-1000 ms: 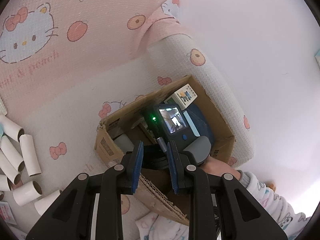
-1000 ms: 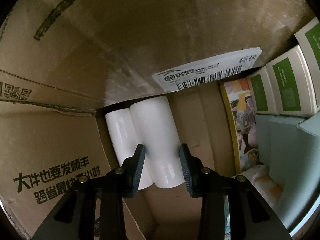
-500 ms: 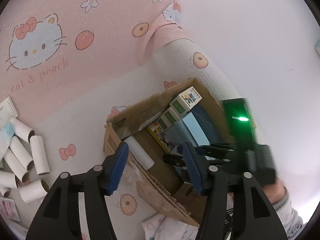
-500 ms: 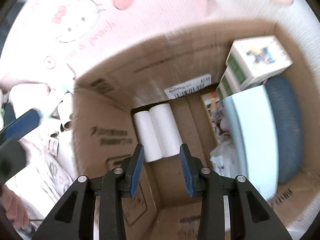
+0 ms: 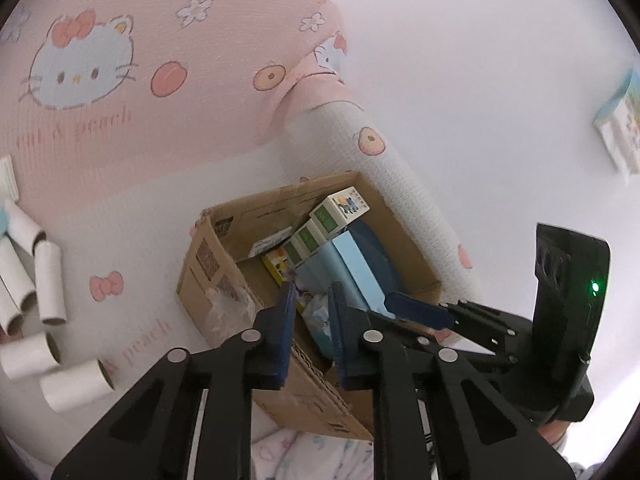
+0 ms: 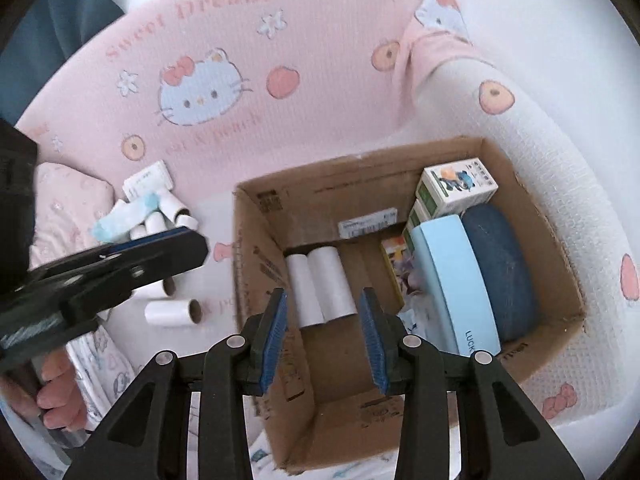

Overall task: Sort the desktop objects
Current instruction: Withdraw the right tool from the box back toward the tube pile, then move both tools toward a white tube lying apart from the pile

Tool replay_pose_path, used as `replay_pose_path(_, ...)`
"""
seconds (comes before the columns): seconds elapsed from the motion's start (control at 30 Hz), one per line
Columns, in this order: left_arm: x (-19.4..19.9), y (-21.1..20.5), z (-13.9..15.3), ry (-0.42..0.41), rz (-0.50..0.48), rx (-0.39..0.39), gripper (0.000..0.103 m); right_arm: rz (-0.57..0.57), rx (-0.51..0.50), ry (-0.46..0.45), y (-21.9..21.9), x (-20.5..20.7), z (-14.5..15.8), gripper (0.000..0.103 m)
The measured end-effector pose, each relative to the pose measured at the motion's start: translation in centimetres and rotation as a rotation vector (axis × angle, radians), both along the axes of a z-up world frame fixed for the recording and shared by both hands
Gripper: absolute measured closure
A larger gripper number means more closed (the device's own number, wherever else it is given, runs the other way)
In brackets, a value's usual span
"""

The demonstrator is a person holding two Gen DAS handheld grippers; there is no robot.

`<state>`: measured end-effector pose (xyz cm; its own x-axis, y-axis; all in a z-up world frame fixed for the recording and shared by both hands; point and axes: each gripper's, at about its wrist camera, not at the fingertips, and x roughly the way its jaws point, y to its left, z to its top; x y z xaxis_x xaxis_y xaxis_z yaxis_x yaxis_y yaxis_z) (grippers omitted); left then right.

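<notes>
From the left wrist camera, the left tongs (image 5: 310, 336) hang above the near edge of the open brown cardboard box (image 5: 224, 248); their blue-padded jaws are closing with only a narrow gap between them and nothing caught in it. The box sits on a pink-and-white cartoon-cat play mat (image 5: 132, 208). Inside the box, against its far wall, stand small white-and-green cartons (image 5: 340, 210), with a pale blue flat case (image 5: 352, 268) and a dark blue rounded pouch (image 5: 384, 256) towards its right wall. Left of the box, well apart from it, white cardboard tube rolls (image 5: 50, 280) lie scattered on the mat. The right tongs (image 5: 420, 312) cross over the box's right near corner, seen side-on.

From the right wrist camera, the right tongs (image 6: 326, 340) hover over the box (image 6: 256, 280), jaws opening and empty. Two white tube rolls (image 6: 324, 284) lie side by side on the box floor against its left wall. The cartons (image 6: 460, 188) occupy the box's far right corner, the pale blue case (image 6: 456, 280) stands on edge beside the dark blue pouch (image 6: 500, 264) along its right wall. Left of the box, more loose tube rolls (image 6: 172, 312) lie on the mat (image 6: 320, 100), with the left tongs (image 6: 160, 244) above them and bare fingers (image 6: 56, 396) gripping the handle.
</notes>
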<state>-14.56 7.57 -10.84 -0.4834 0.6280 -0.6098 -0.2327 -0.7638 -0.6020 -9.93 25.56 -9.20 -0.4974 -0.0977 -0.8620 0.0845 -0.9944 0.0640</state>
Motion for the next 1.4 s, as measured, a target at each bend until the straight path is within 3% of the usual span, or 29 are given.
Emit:
replay_pose_path(0.17, 2.3, -1.4, -0.8, -0.008, 0.006, 0.026, 0.091, 0.028, 0.068, 0.031, -1.8, 1.3, -0.2, 0.062)
replay_pose_path(0.4, 6.4, -4.1, -2.4, 0.073, 0.079, -0.057, 0.090, 0.087, 0.227, 0.092, -5.0, 3.3, -0.3, 0.054)
replay_pose_path(0.53, 7.7, -6.4, -4.3, 0.060, 0.129, -0.075, 0.090, 0.108, 0.280, 0.092, -6.3, 4.1, -0.8, 0.054)
replay_pose_path(0.63, 8.4, -7.8, -6.3, 0.031, 0.172, -0.159, 0.090, 0.138, 0.297, 0.140, -7.0, 5.1, -0.3, 0.054)
replay_pose_path(0.7, 8.6, -8.6, -7.6, -0.023, 0.184, -0.192, 0.090, 0.157, 0.272, 0.177, -7.3, 6.0, 0.2, 0.053)
replay_pose_path(0.87, 9.5, -10.2, -9.1, -0.060, 0.207, -0.167, 0.090, 0.202, 0.103, 0.237, -7.7, 7.5, 0.8, 0.045)
replay_pose_path(1.03, 9.7, -12.2, -11.5, -0.108, 0.260, -0.177, 0.090, 0.270, 0.032, 0.265, -9.8, 7.7, -0.4, 0.043)
replay_pose_path(1.2, 10.8, -14.8, -13.6, -0.169, 0.317, -0.134, 0.091, 0.251, -0.105, 0.154, -11.3, 6.0, -3.6, 0.040)
replay_pose_path(1.33, 11.8, -17.0, -15.4, -0.204, 0.390, -0.071, 0.091, 0.249, -0.110, 0.091, -12.8, 4.9, -6.0, 0.040)
replay_pose_path(1.4, 11.9, -18.3, -16.2, -0.243, 0.424, 0.004, 0.090, 0.252, -0.122, 0.069, -13.5, 4.5, -6.8, 0.040)
